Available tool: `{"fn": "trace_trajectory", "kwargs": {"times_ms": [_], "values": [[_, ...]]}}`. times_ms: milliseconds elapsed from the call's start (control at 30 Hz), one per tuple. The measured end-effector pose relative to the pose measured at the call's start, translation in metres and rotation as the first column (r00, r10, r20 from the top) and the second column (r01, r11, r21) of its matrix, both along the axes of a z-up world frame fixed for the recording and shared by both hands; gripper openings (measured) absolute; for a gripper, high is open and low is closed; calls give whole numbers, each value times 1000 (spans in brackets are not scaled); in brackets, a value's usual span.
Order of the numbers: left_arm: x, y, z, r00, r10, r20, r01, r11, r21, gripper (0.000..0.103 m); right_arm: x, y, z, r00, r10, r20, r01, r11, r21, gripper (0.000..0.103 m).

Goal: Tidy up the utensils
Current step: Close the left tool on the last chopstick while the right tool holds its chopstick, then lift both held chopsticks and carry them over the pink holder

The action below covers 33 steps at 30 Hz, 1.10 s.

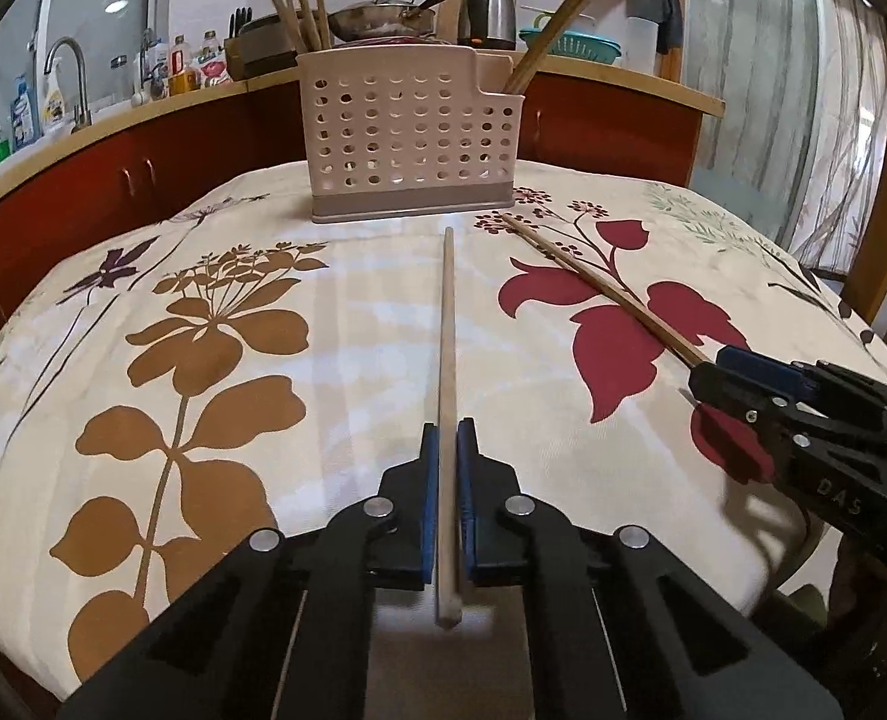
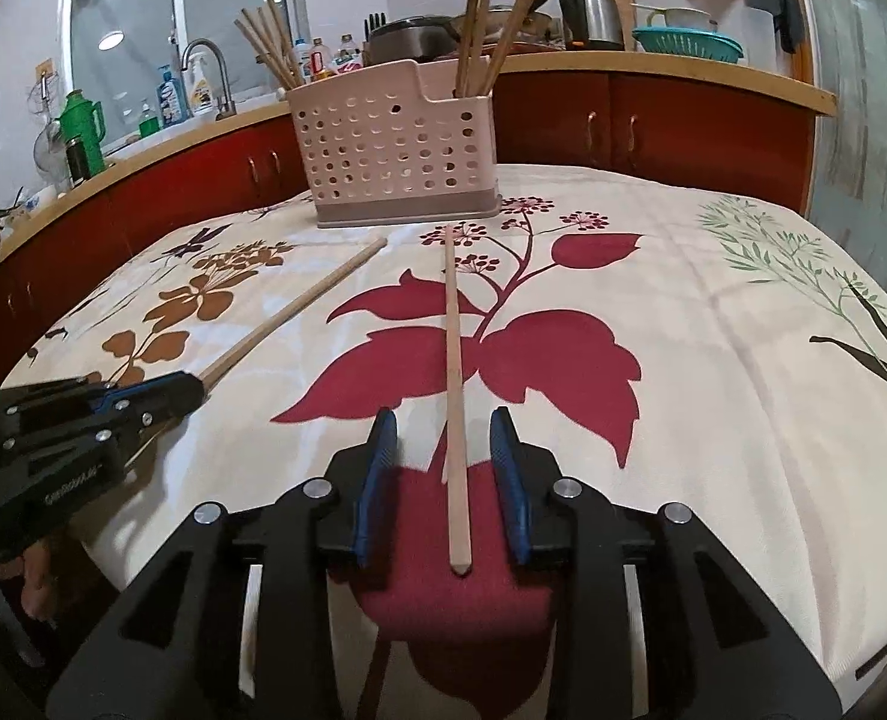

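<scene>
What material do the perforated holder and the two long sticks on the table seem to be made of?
Holder: it looks like moulded plastic, pale pink with a darker base, matt; the even round holes and smooth rounded corners suggest this.
Chopstick held by the left gripper: probably wood or bamboo, pale, unvarnished, with a dull surface.
Chopstick between the open jaws of the right gripper: the same light, matt, wood-like look.
</scene>
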<state>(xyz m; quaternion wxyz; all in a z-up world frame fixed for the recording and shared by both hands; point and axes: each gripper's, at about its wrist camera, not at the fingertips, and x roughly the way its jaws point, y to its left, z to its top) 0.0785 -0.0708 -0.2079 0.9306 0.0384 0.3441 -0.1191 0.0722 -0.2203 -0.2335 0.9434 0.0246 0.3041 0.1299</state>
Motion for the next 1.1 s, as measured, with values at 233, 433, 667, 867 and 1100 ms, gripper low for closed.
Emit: {"fn": "trace_trajectory", "kwargs": {"times_ms": [233,433,667,867,1100], "values": [[-3,3,-1,1000,-1,14,1,1000,-6,7,-12,-4,-1,1000,8,11,-7,1000,-27,31],[-8,4,-1,1000,-13,24,13,1000,4,7,-14,-10,-1,1000,-9,5,10,1000,-24,8],[-12,12,8,999,-11,32,12,1000,-8,7,-20,-9,10,999,-16,42,18,999,-40,7],[-19,20,31,995,-5,95,6,1000,-18,7,-25,-7,33,994,-11,107,16,998,-54,7],[-23,28,61,986,5,169,2,999,-40,7,-31,-11,65,984,-18,179,25,999,-35,7]]}}
